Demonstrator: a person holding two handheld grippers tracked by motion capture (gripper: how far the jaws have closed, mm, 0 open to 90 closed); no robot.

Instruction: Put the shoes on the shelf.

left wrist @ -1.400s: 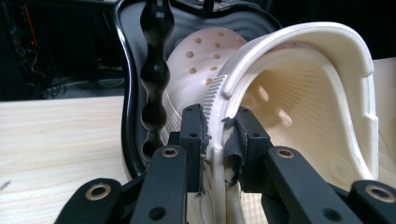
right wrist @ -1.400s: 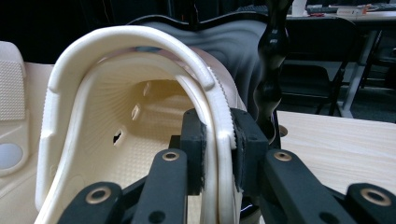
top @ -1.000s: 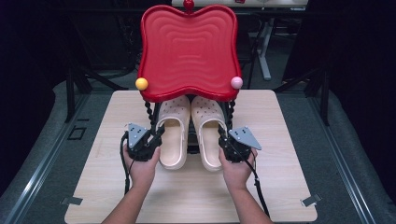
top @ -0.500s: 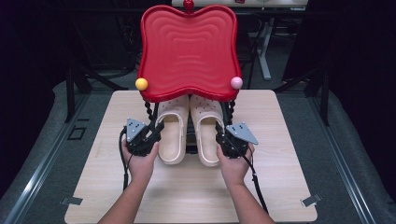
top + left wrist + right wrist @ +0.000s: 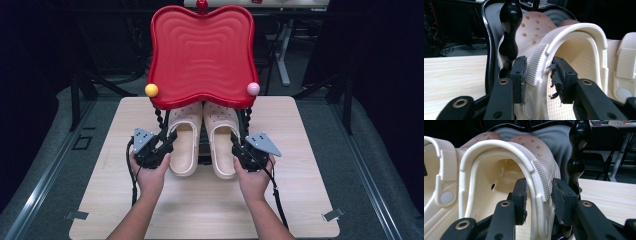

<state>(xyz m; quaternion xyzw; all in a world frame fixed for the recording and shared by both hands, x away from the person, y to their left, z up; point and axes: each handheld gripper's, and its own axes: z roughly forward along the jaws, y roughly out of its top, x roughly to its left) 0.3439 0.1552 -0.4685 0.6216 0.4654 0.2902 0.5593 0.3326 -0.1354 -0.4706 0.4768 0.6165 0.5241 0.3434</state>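
Left gripper [image 5: 161,145]: level, jaws just opening, straddling left clog [image 5: 184,141] heel wall.
Right gripper [image 5: 241,150]: likewise, astride right clog [image 5: 222,141].
Clogs: toes away, lengthwise on table [image 5: 300,150].

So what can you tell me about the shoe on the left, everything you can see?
The left shoe is a cream clog of soft-looking foam, with round holes over the toe and a ribbed heel strap. It lies flat on the lower shelf of the red rack, toe tucked under, beside its twin. The left tool straddles its outer wall, jaws just opened, one pad either side.
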